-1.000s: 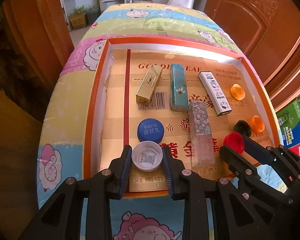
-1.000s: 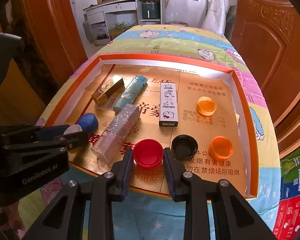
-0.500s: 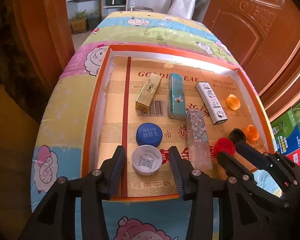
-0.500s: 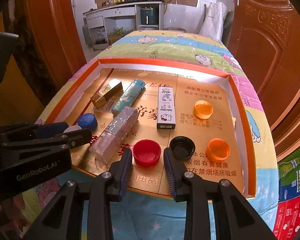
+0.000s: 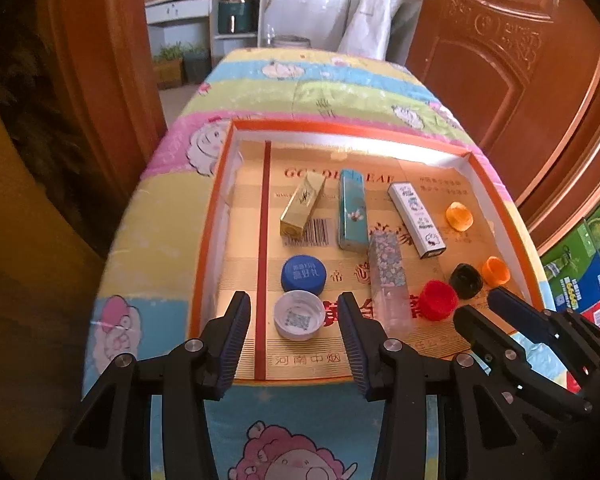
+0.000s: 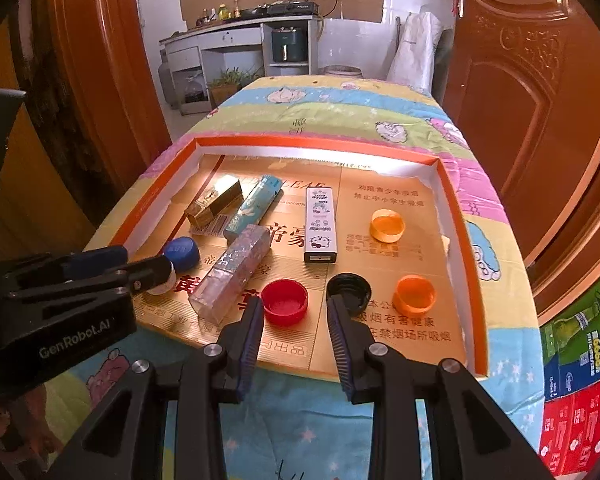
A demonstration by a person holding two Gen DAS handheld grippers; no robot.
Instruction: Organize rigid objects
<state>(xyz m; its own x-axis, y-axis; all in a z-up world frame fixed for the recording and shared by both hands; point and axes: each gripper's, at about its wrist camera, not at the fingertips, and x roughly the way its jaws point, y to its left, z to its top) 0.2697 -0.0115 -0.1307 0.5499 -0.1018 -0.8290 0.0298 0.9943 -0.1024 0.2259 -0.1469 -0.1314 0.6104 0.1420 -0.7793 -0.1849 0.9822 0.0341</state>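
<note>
Left gripper point(image 5: 294, 320) fingers released, spread clear of the white cap point(image 5: 299, 316) lying in the tray point(image 5: 210, 216); right gripper point(image 6: 294, 322) fingers just opened, red cap point(image 6: 284, 303) free between them.

The left claw point(image 5: 294, 332) is made of black plastic. It has two long fingers point(image 5: 232, 332) with dark blue ribbed pads on the inside. The black frame behind them has open, three-sided holes in it. Round silver screws point(image 5: 193, 345) sit on the joints, one behind the other.

The right claw point(image 6: 294, 330) looks just the same: black arms, blue ribbed pads and shiny silver screws point(image 6: 211, 350).

In the right wrist view, the side of the left claw shows white letters point(image 6: 74, 338) that say "GenRobot.AI".
</note>
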